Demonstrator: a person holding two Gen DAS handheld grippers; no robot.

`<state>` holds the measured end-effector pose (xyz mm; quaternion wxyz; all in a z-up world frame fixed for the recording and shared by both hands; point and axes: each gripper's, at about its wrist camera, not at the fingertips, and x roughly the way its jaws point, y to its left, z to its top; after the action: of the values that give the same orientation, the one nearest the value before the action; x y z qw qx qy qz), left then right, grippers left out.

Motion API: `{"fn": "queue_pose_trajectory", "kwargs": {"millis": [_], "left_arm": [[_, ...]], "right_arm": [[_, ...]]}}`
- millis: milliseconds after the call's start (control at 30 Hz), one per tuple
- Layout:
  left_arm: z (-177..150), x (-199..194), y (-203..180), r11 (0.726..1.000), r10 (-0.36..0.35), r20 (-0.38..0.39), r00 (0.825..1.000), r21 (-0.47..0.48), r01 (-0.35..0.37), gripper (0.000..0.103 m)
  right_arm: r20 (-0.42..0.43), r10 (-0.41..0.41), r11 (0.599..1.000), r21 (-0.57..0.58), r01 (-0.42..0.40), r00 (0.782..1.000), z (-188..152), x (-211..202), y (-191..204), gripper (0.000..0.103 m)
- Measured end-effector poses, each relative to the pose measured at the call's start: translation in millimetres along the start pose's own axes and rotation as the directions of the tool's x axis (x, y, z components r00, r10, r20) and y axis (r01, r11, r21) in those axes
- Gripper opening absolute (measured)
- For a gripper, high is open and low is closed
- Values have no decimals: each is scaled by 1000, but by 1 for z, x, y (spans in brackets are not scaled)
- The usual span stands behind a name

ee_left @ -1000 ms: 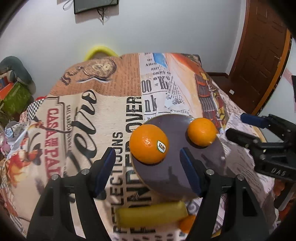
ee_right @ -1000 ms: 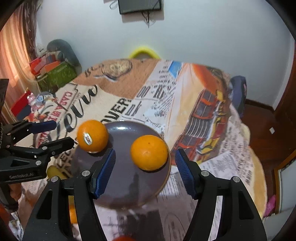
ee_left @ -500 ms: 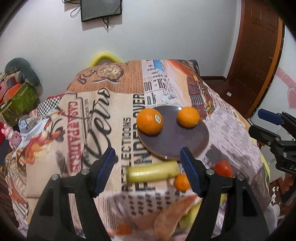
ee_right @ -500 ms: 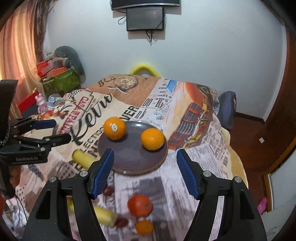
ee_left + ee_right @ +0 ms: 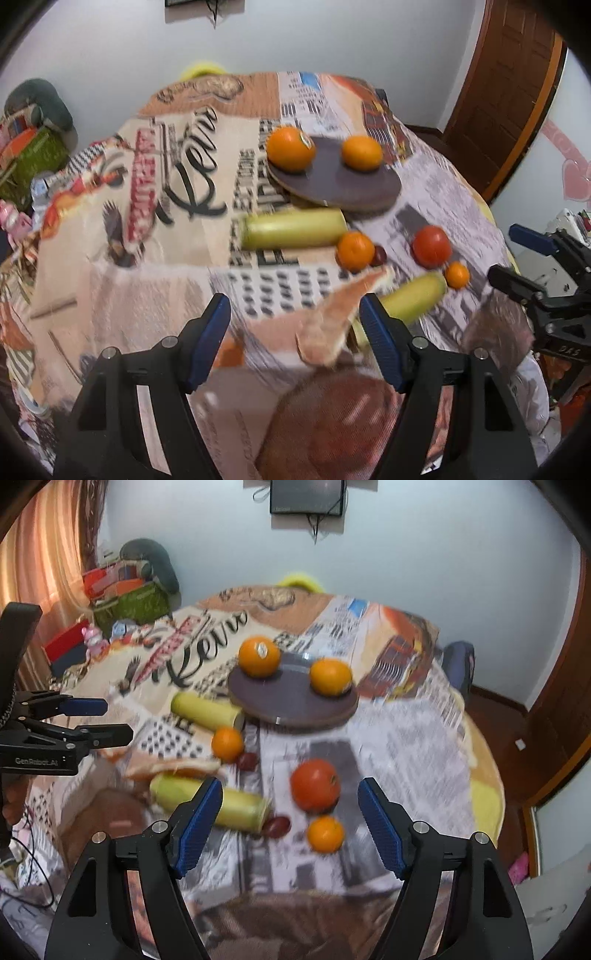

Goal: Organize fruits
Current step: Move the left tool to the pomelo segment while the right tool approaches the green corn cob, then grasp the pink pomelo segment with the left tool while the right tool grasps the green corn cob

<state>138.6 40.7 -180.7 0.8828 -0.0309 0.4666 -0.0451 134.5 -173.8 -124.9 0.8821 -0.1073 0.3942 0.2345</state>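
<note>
A dark plate (image 5: 291, 705) sits on the printed tablecloth (image 5: 406, 738) toward the far side of the table, and it holds two oranges: a stickered orange (image 5: 259, 656) on its left rim and a plain orange (image 5: 330, 676) on its right. All the other fruit lies loose on the cloth in front of the plate. A pale green fruit (image 5: 207, 710) lies just beside the plate's near left edge, with a small orange (image 5: 227, 744) and a dark grape (image 5: 246, 761) next to it. Nearer the cameras lie a tomato (image 5: 315, 784), a second small orange (image 5: 325, 833), another grape (image 5: 276, 826) and a second green fruit (image 5: 214, 805), partly under a fold of cloth (image 5: 343, 310). The left gripper (image 5: 295, 343) hangs over bare cloth with its jaws apart and empty. The right gripper (image 5: 290, 827) has just been widening its jaws; nothing is clamped between them, and the tomato and small orange show in the gap, well below.
</note>
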Motion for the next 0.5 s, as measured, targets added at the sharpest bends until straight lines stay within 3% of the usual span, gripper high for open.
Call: {"fn": "queue_pose_trajectory", "kwargs": {"millis": [167,233,267,333,400,500], "left_arm": [[-19,9,-7,1000,-27,-31,999,0,27,72],[-24,11,-9,999,-37,-37,999,4,37,71],[-26,13,-10,999,-41,-40,998,7,42,67],[-28,16,-12,999,-47,-47,998,13,48,57],[-29,22,-11,998,-54,-61,997,9,55,43],[-29,30,-8,998,-64,-75,995,-4,63,31]], "right_arm": [[-42,-16,1000,-10,15,999,-23,9,6,71],[-58,-12,1000,-5,12,998,-30,14,5,54],[-69,-3,1000,0,3,998,-32,15,4,43],[-89,26,999,25,-24,996,-33,19,0,33],[-94,51,998,44,-47,994,-32,22,0,31],[-96,106,993,65,-100,990,-31,25,2,30]]}}
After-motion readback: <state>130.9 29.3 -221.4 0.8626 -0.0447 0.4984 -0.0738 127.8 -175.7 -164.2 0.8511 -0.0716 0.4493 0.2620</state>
